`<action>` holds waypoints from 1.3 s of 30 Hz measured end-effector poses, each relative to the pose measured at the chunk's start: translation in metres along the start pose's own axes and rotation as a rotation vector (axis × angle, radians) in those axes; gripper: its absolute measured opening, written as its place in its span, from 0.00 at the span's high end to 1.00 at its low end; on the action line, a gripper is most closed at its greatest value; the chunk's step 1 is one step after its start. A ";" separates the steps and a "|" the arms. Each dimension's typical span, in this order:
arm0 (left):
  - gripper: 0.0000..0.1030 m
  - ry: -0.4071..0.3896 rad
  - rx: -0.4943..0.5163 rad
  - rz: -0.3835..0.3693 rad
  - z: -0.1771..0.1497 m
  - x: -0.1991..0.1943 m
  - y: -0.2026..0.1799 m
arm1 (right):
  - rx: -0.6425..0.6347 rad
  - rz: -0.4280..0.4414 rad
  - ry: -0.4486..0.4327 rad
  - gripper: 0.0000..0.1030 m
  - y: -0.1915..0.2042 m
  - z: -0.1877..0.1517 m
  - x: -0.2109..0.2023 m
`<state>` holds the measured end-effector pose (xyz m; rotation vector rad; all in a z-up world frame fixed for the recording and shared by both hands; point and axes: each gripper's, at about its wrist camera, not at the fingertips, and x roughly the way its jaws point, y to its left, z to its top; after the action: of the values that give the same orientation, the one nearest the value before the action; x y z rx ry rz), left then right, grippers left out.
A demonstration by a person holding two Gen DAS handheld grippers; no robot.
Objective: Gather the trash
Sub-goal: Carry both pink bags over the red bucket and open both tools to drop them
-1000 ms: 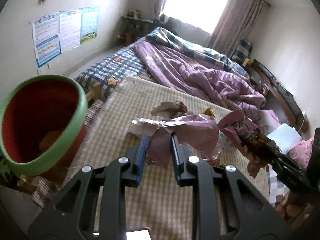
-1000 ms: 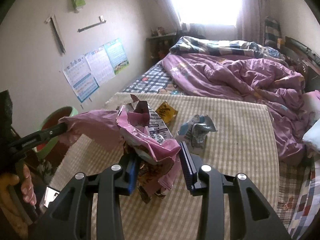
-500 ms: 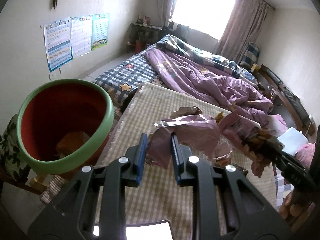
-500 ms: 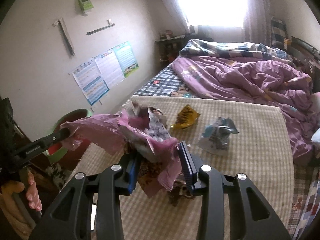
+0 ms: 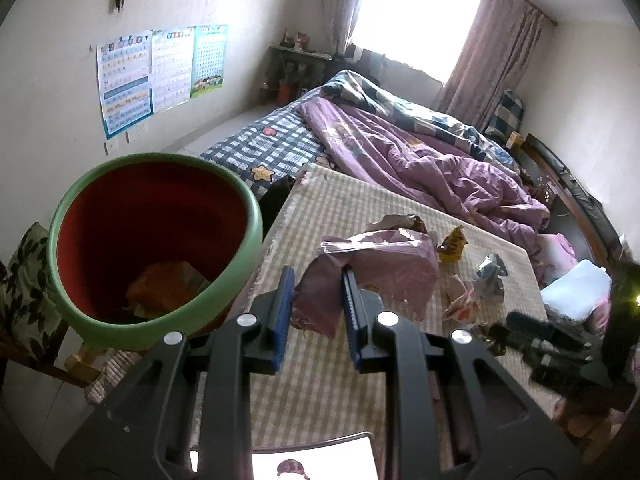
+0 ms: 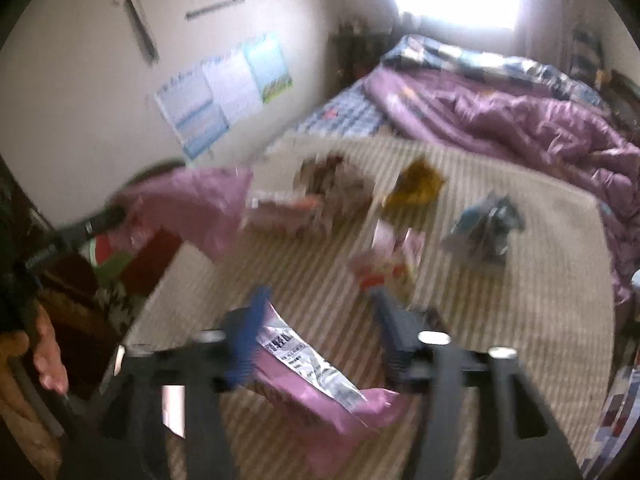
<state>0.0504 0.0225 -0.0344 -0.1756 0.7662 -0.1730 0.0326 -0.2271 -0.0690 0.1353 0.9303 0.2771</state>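
Far across the room we see a rumpled purple quilt (image 5: 432,164) on the bed, posters (image 5: 160,72) on the left wall, and a bright curtained window (image 5: 416,16).

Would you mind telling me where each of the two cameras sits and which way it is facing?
Left wrist: on the left gripper, looking down across the checked mat towards the bed; its jaws are shut on a pink bag, with the green bin beside.
Right wrist: on the right gripper, blurred, facing the same mat; its jaws have just been opening, a pink wrapper loose between them; a hand shows at left.
Shared: mat, pink bag, yellow wrapper, each other's gripper.
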 end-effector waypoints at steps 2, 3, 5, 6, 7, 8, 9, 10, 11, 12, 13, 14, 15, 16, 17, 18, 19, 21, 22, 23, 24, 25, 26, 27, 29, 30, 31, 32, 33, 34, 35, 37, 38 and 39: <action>0.78 0.004 -0.003 -0.003 -0.001 0.000 0.006 | -0.023 -0.021 0.030 0.34 0.004 -0.006 0.006; 0.78 0.004 -0.005 -0.005 -0.001 0.000 0.009 | -0.033 -0.021 0.043 0.30 0.006 -0.009 0.007; 0.78 0.005 -0.009 -0.009 0.001 0.000 0.013 | -0.053 -0.028 0.062 0.25 0.009 -0.016 0.009; 0.78 0.005 -0.011 -0.011 0.002 0.000 0.015 | -0.065 -0.033 0.076 0.22 0.011 -0.019 0.011; 0.78 0.007 -0.013 -0.015 0.003 0.000 0.018 | -0.075 -0.036 0.093 0.20 0.012 -0.022 0.014; 0.78 0.009 -0.014 -0.018 0.003 0.001 0.020 | -0.083 -0.045 0.120 0.20 0.012 -0.026 0.019; 0.78 0.011 -0.014 -0.021 0.004 0.002 0.022 | -0.082 -0.055 0.138 0.20 0.011 -0.031 0.023; 0.78 0.014 -0.013 -0.026 0.005 0.003 0.023 | -0.077 -0.063 0.152 0.19 0.010 -0.033 0.026; 0.78 0.014 -0.011 -0.029 0.006 0.003 0.025 | -0.069 -0.067 0.159 0.18 0.009 -0.036 0.029; 0.78 0.014 -0.009 -0.032 0.007 0.003 0.026 | -0.061 -0.070 0.162 0.19 0.009 -0.039 0.029; 0.78 0.016 -0.007 -0.037 0.008 0.004 0.027 | -0.046 -0.067 0.170 0.20 0.008 -0.041 0.031; 0.78 0.017 -0.004 -0.041 0.008 0.004 0.029 | -0.033 -0.064 0.176 0.25 0.008 -0.043 0.032; 0.78 0.017 -0.002 -0.044 0.009 0.004 0.030 | -0.016 -0.066 0.181 0.38 0.008 -0.044 0.033; 0.78 0.017 0.000 -0.048 0.010 0.004 0.032 | -0.005 -0.070 0.184 0.44 0.008 -0.045 0.034; 0.78 0.016 0.000 -0.050 0.010 0.004 0.033 | 0.009 -0.070 0.183 0.47 0.008 -0.046 0.033; 0.78 0.015 0.000 -0.053 0.011 0.003 0.035 | 0.019 -0.070 0.175 0.53 0.009 -0.046 0.030; 0.78 0.013 0.000 -0.055 0.012 0.002 0.038 | 0.027 -0.071 0.164 0.54 0.010 -0.045 0.028; 0.78 0.007 -0.002 -0.059 0.015 -0.001 0.043 | 0.041 -0.074 0.136 0.55 0.012 -0.042 0.021; 0.78 0.003 -0.003 -0.061 0.016 -0.002 0.045 | 0.050 -0.075 0.116 0.55 0.015 -0.039 0.016; 0.78 -0.004 -0.004 -0.063 0.017 -0.005 0.048 | 0.058 -0.074 0.094 0.56 0.017 -0.034 0.011; 0.78 -0.011 -0.004 -0.064 0.018 -0.007 0.051 | 0.065 -0.075 0.074 0.56 0.019 -0.032 0.007; 0.78 -0.013 -0.004 -0.064 0.019 -0.008 0.054 | 0.073 -0.074 0.053 0.56 0.022 -0.029 0.003; 0.78 -0.016 -0.006 -0.064 0.021 -0.009 0.057 | 0.086 -0.071 0.024 0.56 0.025 -0.025 -0.002; 0.78 -0.020 -0.009 -0.062 0.022 -0.011 0.062 | 0.097 -0.067 0.004 0.56 0.027 -0.020 -0.005; 0.78 -0.024 -0.013 -0.057 0.023 -0.013 0.068 | 0.128 -0.053 -0.045 0.56 0.032 -0.010 -0.012; 0.78 -0.027 -0.016 -0.053 0.024 -0.014 0.071 | 0.139 -0.049 -0.062 0.56 0.033 -0.005 -0.014; 0.78 -0.032 -0.021 -0.048 0.025 -0.015 0.075 | 0.148 -0.048 -0.083 0.56 0.036 0.000 -0.017; 0.78 -0.037 -0.026 -0.045 0.025 -0.017 0.080 | 0.152 -0.049 -0.097 0.56 0.040 0.005 -0.018; 0.78 -0.040 -0.029 -0.042 0.026 -0.018 0.084 | 0.155 -0.049 -0.115 0.56 0.045 0.010 -0.020; 0.78 -0.043 -0.033 -0.040 0.028 -0.019 0.089 | 0.157 -0.047 -0.129 0.56 0.050 0.015 -0.021; 0.78 -0.045 -0.035 -0.036 0.028 -0.019 0.093 | 0.158 -0.044 -0.140 0.56 0.056 0.019 -0.021; 0.78 -0.049 -0.038 -0.031 0.030 -0.021 0.102 | 0.157 -0.037 -0.153 0.56 0.066 0.025 -0.020; 0.78 -0.049 -0.039 -0.030 0.031 -0.021 0.104 | 0.156 -0.034 -0.160 0.56 0.071 0.028 -0.020; 0.78 -0.050 -0.040 -0.028 0.031 -0.021 0.109 | 0.153 -0.030 -0.165 0.56 0.077 0.030 -0.019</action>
<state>0.0669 0.1355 -0.0221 -0.2285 0.7185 -0.1796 0.0327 -0.1592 -0.0183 0.2804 0.7880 0.1642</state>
